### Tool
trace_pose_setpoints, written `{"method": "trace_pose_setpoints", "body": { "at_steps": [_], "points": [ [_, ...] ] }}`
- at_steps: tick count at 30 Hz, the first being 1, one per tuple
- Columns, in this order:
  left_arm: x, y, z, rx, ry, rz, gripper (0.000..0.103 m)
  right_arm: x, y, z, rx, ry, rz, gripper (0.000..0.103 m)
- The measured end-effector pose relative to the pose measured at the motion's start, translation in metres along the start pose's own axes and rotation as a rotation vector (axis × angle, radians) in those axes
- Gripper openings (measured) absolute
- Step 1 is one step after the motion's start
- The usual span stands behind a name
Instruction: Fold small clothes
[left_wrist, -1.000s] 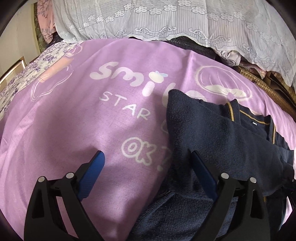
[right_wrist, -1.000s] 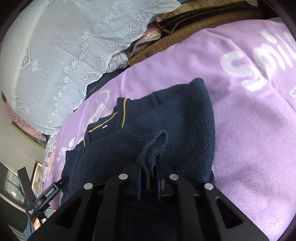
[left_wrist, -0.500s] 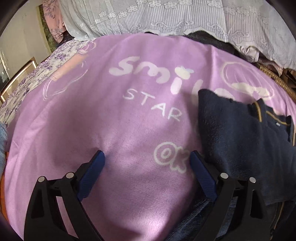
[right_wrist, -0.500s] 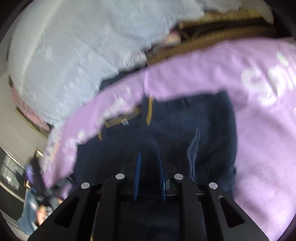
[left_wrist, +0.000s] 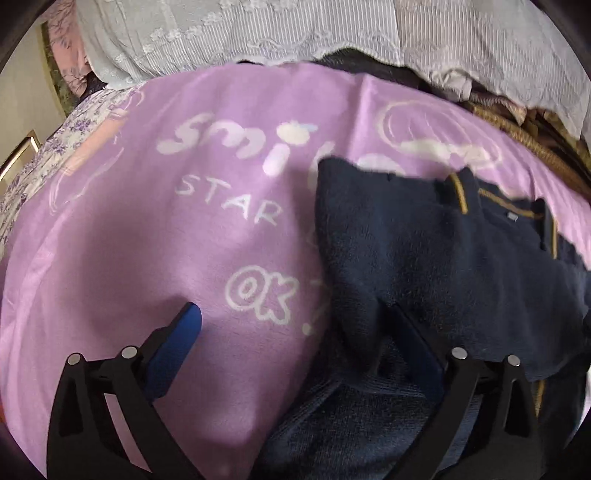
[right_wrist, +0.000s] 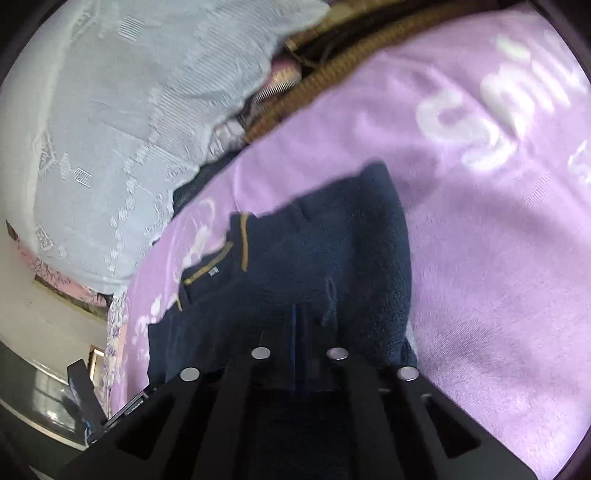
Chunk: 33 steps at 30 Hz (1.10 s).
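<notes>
A navy knitted sweater (left_wrist: 424, 258) with mustard trim at the collar lies partly folded on a purple printed sheet (left_wrist: 184, 258). My left gripper (left_wrist: 291, 317) hovers over the sweater's left edge, its jaws opening wide. One finger is above the sheet, the other above the navy knit, and nothing is pinched. In the right wrist view the sweater (right_wrist: 332, 240) fills the middle. My right gripper (right_wrist: 299, 328) sits low over it with jaws closing, its pads almost together. No fabric shows between them. A raised fold of knit stands just right of the tips.
The purple sheet (right_wrist: 498, 258) spreads out to the right of the sweater. A white lace cover (left_wrist: 258, 33) is heaped along the far side. Beside the cover lies a brown woven mat (right_wrist: 351, 59). A floral cloth (left_wrist: 44, 147) borders the sheet on the left.
The right gripper let go of the knitted fold it was pinching, and its jaws have come together empty. The left gripper swung left off the sweater, then back over its edge, spreading wider.
</notes>
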<state>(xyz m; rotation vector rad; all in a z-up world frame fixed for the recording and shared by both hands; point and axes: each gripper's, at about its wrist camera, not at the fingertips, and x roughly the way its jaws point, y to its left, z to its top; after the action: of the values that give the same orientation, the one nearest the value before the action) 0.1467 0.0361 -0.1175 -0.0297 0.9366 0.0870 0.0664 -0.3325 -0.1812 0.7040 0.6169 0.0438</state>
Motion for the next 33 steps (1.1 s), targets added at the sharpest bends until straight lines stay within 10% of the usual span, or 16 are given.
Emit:
{"method": "trace_pose_setpoints", "body": {
  "at_steps": [2, 5, 10, 20, 26, 33],
  "points": [
    [-0.018, 0.001, 0.002, -0.012, -0.048, -0.033, 0.098, -0.012, 0.018, -0.002, -0.076, -0.044, 0.006, 0.013],
    [-0.036, -0.011, 0.001, 0.023, -0.087, -0.099, 0.098, -0.016, 0.041, -0.011, -0.149, -0.041, 0.047, 0.053],
    [-0.007, -0.05, -0.02, 0.18, -0.04, -0.014, 0.099, 0.013, 0.058, -0.03, -0.28, 0.046, -0.054, 0.052],
    [-0.047, -0.05, -0.007, 0.135, -0.2, -0.05, 0.099, 0.014, 0.07, -0.026, -0.339, -0.009, -0.107, 0.048],
    [-0.004, -0.059, -0.012, 0.173, -0.071, -0.024, 0.099, 0.03, 0.062, -0.029, -0.356, 0.036, -0.143, 0.05],
    [-0.019, -0.05, -0.015, 0.144, -0.127, -0.03, 0.099, 0.017, 0.068, -0.035, -0.353, -0.005, -0.133, 0.05]
  ]
}}
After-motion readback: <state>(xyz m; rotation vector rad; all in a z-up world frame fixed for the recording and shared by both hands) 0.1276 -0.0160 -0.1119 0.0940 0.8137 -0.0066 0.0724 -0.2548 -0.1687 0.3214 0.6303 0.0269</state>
